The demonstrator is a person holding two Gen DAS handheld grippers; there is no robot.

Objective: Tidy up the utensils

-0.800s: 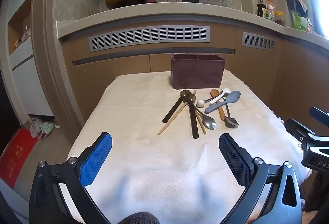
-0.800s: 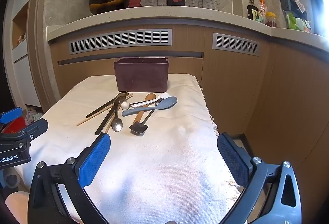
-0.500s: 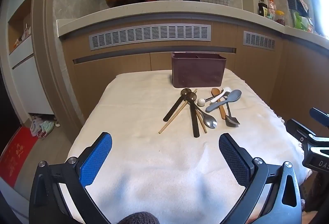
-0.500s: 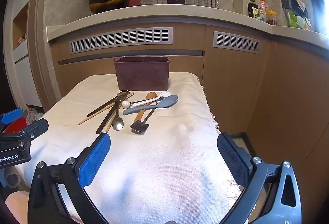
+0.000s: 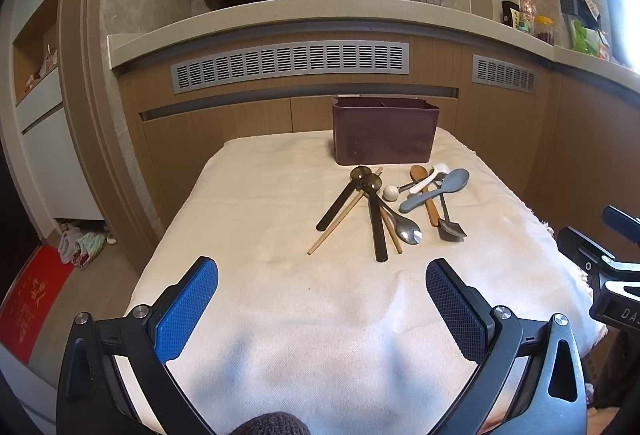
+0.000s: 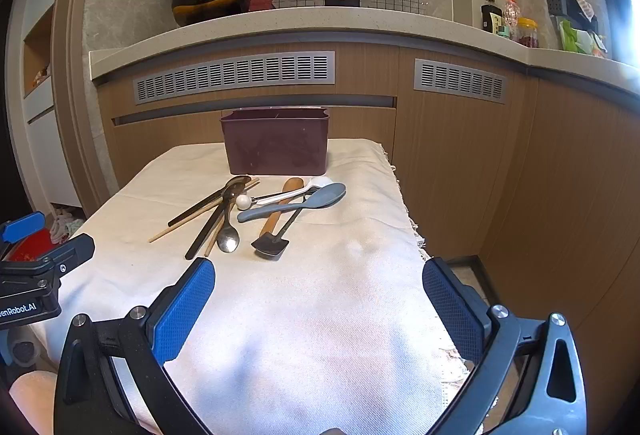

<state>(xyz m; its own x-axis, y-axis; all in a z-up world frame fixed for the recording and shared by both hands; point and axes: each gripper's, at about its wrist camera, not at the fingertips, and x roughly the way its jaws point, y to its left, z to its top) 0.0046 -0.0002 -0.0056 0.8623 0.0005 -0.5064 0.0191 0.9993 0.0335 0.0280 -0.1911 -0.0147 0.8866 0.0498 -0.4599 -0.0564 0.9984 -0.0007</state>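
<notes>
- Kitchen counter with vent grilles behind; cream cloth covers the tabletop.
- Maroon box stands at the far end of the cloth, divider inside.
- Utensils lie in a loose pile just in front of the box: blue spoon, metal spoon, wooden spoon, chopsticks, small spatula.
- Left tool spread wide, holding nothing, hovers near the cloth's front.
- Right tool also wide apart, nothing held.

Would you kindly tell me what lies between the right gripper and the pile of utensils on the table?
Only bare cream tablecloth lies between the open right gripper and the utensil pile, as the right wrist view shows.
</notes>
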